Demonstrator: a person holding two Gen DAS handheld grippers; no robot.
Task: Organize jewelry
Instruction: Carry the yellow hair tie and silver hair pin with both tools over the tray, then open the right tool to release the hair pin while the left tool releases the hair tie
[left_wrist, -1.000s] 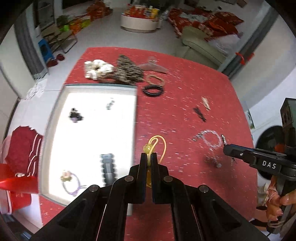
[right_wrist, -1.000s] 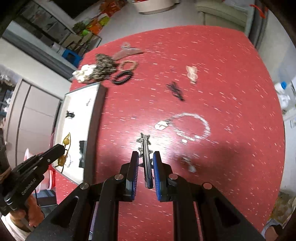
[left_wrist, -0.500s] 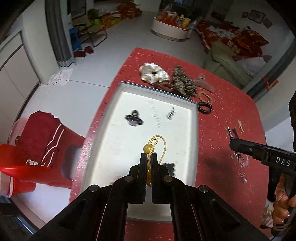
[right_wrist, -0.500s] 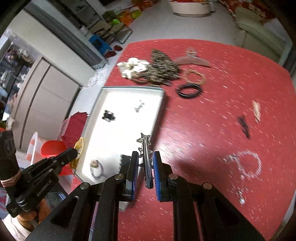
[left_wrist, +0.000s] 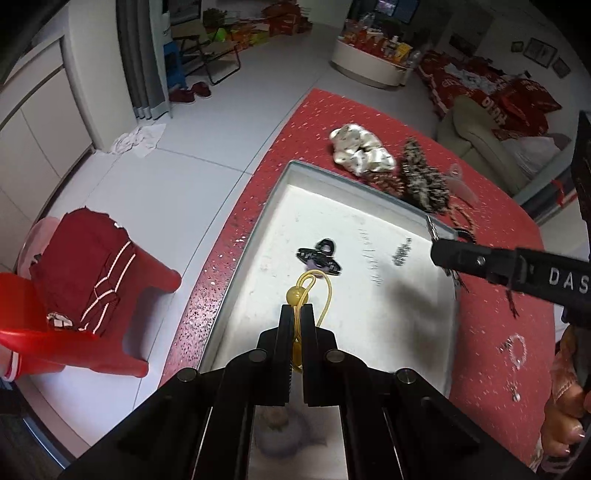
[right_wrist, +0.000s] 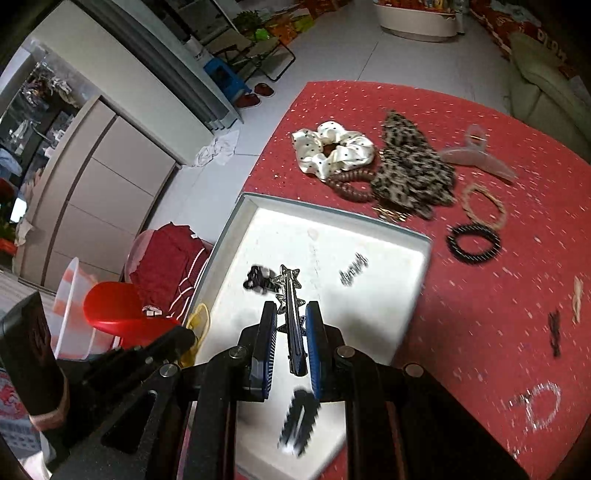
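We hold both loads over white tray (right_wrist: 417, 240) – left gripper (left_wrist: 296, 310) fingers pinched on yellow bead tie (left_wrist: 295, 295), right gripper (right_wrist: 291, 325) fingers clamped on star hair clip (right_wrist: 291, 295). Clip's long axis runs along fingers, pointing at tray's far rim. Release looks next.

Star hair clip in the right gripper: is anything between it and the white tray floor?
Nothing visible blocks it. The right gripper holds the star hair clip over bare floor of the white tray; a black clip lies just beside its tip.
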